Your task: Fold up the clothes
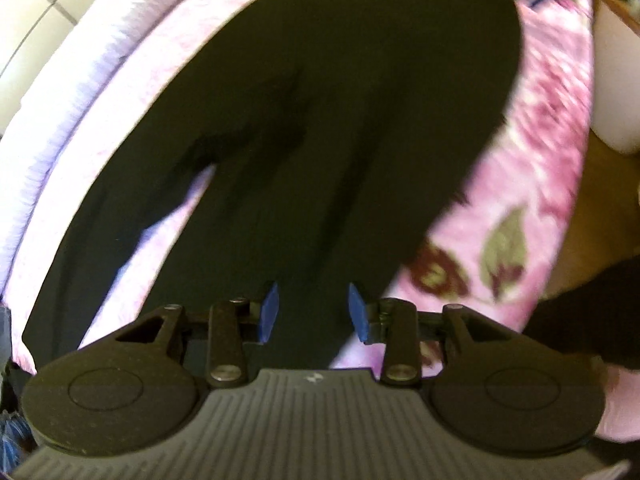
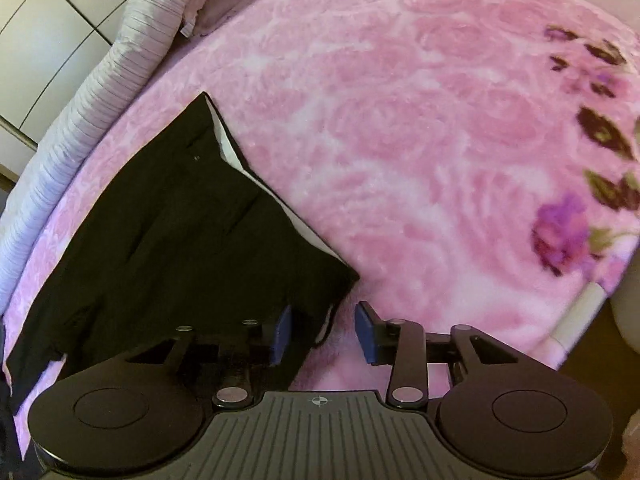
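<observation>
Black fabric trousers [image 1: 328, 120] lie on the pink floral blanket [image 2: 420, 140]; left tongs [image 1: 313, 312] and right tongs [image 2: 326, 330] both gape wide, gripping nothing.

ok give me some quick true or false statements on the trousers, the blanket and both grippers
1. The black fabric trousers lie spread on a pink floral fleece blanket. True.
2. The left hand-held gripper is shut on the trousers. False: its blue fingers stand apart, open above the cloth.
3. The right hand-held gripper is open near the waistband corner. True.
4. The trousers are already folded into a small square. False: both legs are laid out at full length.
5. The blanket is plain blue. False: it is pink with flowers.
</observation>
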The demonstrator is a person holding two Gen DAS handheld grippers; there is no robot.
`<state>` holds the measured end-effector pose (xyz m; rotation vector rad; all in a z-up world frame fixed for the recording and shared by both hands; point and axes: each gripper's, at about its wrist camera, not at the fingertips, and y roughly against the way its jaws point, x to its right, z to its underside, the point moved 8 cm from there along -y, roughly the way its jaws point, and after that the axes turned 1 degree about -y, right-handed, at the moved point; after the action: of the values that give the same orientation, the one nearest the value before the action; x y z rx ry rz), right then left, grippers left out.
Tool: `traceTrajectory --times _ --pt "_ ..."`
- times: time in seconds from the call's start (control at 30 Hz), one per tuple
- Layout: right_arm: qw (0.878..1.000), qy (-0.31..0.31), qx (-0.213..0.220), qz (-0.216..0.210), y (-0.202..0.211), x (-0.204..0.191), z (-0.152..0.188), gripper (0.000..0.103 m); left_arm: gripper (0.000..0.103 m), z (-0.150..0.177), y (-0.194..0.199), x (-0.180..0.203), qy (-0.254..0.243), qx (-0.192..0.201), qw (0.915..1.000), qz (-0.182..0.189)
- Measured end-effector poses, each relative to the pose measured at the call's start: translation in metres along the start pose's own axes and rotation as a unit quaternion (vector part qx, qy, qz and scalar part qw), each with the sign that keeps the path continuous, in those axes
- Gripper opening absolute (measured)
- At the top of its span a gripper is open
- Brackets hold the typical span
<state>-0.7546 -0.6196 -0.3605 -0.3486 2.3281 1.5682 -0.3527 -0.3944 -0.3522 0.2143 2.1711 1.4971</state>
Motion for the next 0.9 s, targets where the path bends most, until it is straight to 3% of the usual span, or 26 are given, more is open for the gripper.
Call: traceTrajectory --times 0.13,0.27,0.33,0.5,0.57,0.8,0.9 --pt "0.999 0.039 -0.036 -0.007 0.007 -0.019 0.028 0.042 0.036 0.035 0.002 -0.009 -0.013 -0.021 0.9995 -0.021" --pt "0.987 0.15 -0.063 -0.012 0.009 -0.056 0.062 0.042 0.038 0.108 0.0 -0.013 -0.063 -0.063 0.9949 -0.048" --pt "0.977 0.2 -0.069 -0.009 0.009 -0.073 0.076 0.042 0.038 0.151 -0.003 -0.022 -0.074 -0.093 0.991 -0.062" --pt "0.943 0.323 -0.083 -0.002 0.008 -0.115 0.109 0.042 0.038 0.244 0.004 -0.057 -0.018 -0.158 0.9845 -0.075" --pt "0.925 0.371 -0.088 0.001 0.008 -0.131 0.123 0.042 0.038 0.261 0.015 -0.069 0.011 -0.158 0.9842 -0.079" --pt "0.896 0.436 -0.075 0.046 0.053 -0.188 0.128 0.046 0.049 0.268 0.057 -0.114 0.12 -0.124 0.9812 -0.085" --pt "0.893 0.439 -0.077 0.065 0.079 -0.208 0.127 0.071 0.055 0.264 0.074 -0.135 0.201 -0.097 0.9722 -0.072"
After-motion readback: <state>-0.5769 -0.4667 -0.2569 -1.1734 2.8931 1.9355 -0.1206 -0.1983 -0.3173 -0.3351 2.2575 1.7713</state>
